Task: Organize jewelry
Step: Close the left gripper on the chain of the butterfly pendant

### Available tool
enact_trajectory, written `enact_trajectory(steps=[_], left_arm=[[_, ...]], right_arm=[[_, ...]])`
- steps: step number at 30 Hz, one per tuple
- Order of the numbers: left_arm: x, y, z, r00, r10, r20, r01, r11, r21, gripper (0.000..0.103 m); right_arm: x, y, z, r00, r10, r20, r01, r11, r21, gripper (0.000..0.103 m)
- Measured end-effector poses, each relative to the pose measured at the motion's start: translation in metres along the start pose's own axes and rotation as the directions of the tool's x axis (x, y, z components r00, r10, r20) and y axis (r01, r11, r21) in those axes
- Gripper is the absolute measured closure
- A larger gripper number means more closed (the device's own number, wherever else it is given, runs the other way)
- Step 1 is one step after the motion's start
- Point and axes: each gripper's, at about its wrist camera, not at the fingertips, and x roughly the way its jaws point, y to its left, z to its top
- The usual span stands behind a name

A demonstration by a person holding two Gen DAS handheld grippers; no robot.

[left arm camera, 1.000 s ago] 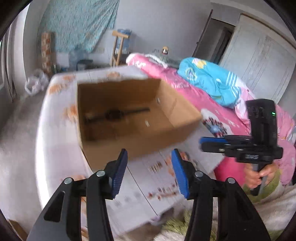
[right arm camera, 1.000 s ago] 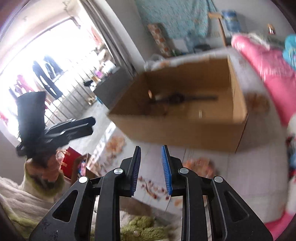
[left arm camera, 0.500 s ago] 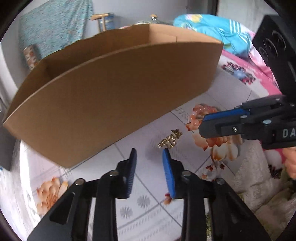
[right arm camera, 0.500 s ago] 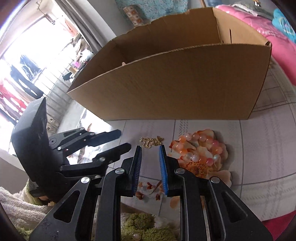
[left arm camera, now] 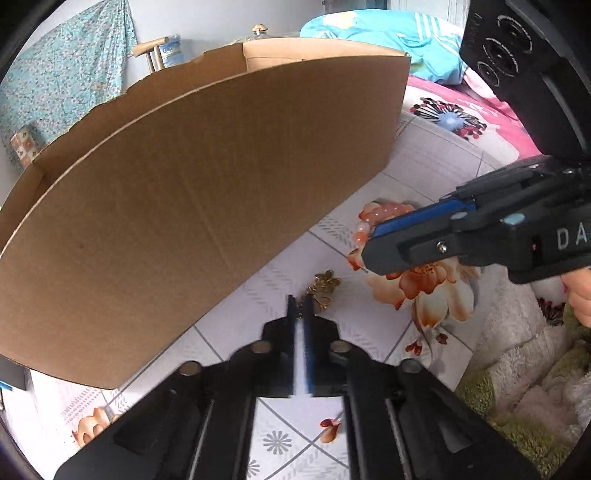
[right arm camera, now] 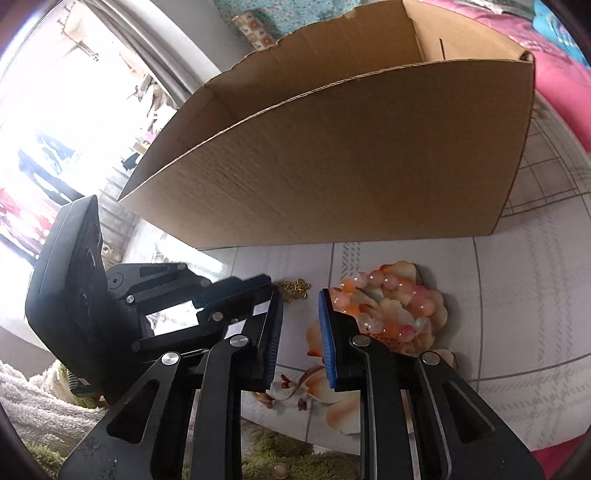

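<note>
A small gold chain (left arm camera: 322, 290) lies on the flowered tablecloth just in front of the cardboard box (left arm camera: 207, 192). My left gripper (left arm camera: 300, 301) is shut, its tips at the near end of the chain. The chain also shows in the right wrist view (right arm camera: 295, 287), with the left gripper (right arm camera: 264, 286) touching it. A pink and orange bead bracelet (right arm camera: 391, 302) lies on a printed flower to the right of the chain. My right gripper (right arm camera: 301, 314) is open, low over the cloth, its right finger at the bracelet's left edge. It shows in the left wrist view (left arm camera: 373, 240) too.
The box (right arm camera: 351, 166) stands close behind both pieces and hides its inside. A pink bedspread (left arm camera: 498, 110) and a blue cloth (left arm camera: 388, 33) lie beyond it. A fluffy white and green rug (left arm camera: 524, 398) borders the cloth at the near side.
Both grippers came down low in front of the box. The left gripper closed at the gold chain. The right gripper opened wider beside the bead bracelet.
</note>
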Motion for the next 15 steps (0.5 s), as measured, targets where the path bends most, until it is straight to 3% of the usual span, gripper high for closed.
enact_trajectory(steps=[8,15], left_arm=[[-0.024,0.007,-0.005,0.997,-0.04,0.062,0.046,0.995,-0.089,0.102],[-0.052,0.015,-0.008,0.993,-0.014,0.113,0.034,0.984,-0.175,0.102]], right_arm=[[-0.009,-0.004,-0.01,1.0,-0.009,0.011,0.009,1.0,0.012,0.083],[-0.011,0.0,-0.014,1.0,-0.001,0.012,0.001,1.0,0.005,0.082]])
